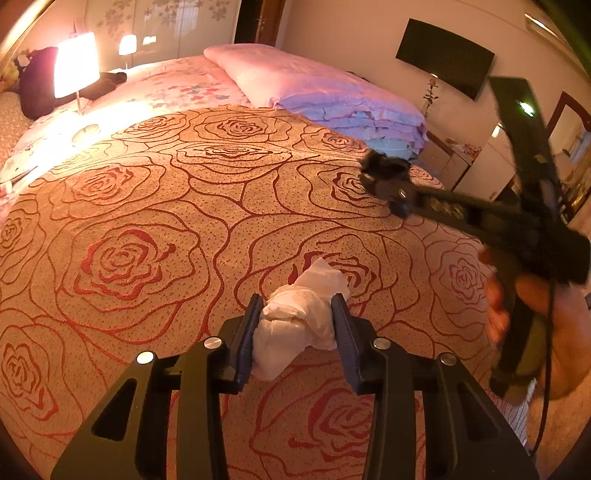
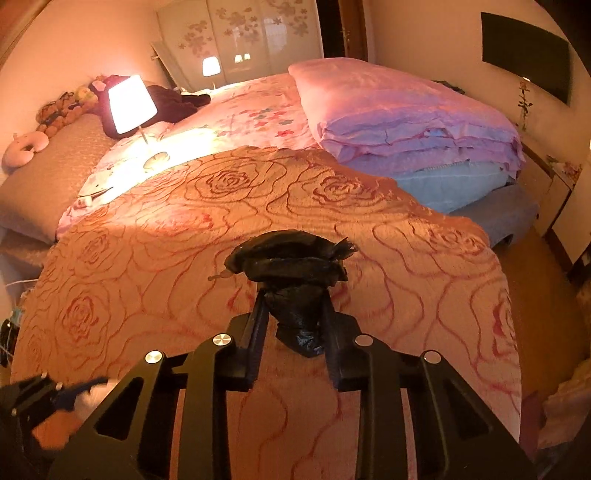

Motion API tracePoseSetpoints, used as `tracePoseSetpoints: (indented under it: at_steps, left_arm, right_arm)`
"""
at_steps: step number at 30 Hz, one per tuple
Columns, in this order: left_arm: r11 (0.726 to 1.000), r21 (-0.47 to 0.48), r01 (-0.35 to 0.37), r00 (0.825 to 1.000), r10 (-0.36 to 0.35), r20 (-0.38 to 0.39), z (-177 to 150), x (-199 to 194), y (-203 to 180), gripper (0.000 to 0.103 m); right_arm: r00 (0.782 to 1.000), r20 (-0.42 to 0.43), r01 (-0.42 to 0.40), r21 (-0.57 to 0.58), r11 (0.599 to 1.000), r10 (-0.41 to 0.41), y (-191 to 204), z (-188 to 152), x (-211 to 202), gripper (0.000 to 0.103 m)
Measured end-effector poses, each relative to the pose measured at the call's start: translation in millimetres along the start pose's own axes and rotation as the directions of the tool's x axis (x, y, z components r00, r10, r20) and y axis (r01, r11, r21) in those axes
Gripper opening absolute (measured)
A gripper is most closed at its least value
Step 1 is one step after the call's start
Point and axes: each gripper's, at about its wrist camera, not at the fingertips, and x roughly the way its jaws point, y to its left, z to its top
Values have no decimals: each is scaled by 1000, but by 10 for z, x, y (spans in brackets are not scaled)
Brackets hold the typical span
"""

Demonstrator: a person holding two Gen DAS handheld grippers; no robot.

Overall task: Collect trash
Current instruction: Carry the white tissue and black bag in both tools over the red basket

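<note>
White tissue wad (image 1: 299, 325) sits clamped in the left gripper (image 1: 297, 314), just above the rose bedspread (image 1: 147, 206). Black bag scrap (image 2: 295, 280) is pinched by the right gripper (image 2: 293, 310), evidently for removal.

A home bedroom: bed (image 2: 258, 206), folded quilts (image 2: 406, 122), lit lamp (image 2: 131, 103), wardrobe (image 2: 240, 33)

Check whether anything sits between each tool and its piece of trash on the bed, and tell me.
Nothing visible does. The left tool is closed on the white crumpled wad, pads against its sides. The right tool is shut on the black crumpled bag. Only the rose-patterned bedspread lies beneath them.
</note>
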Motion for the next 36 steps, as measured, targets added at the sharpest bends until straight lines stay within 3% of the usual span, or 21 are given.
tracePoseSetpoints:
  at_steps: [9, 21, 36]
  left_arm:
    - [1000, 7, 3, 1000, -3, -3, -37, -27, -54, 36]
    - [999, 38, 25, 1000, -25, -10, -95, -70, -237, 36]
    - [994, 93, 50, 999, -48, -21, -175, -98, -525, 36]
  right_arm:
    - [1000, -5, 3, -18, 1000, -4, 44, -485, -393, 27]
    - [998, -32, 51, 60, 997, -49, -238, -1016, -788, 27]
    - [997, -1, 77, 136, 988, -77, -467, -1209, -1076, 27]
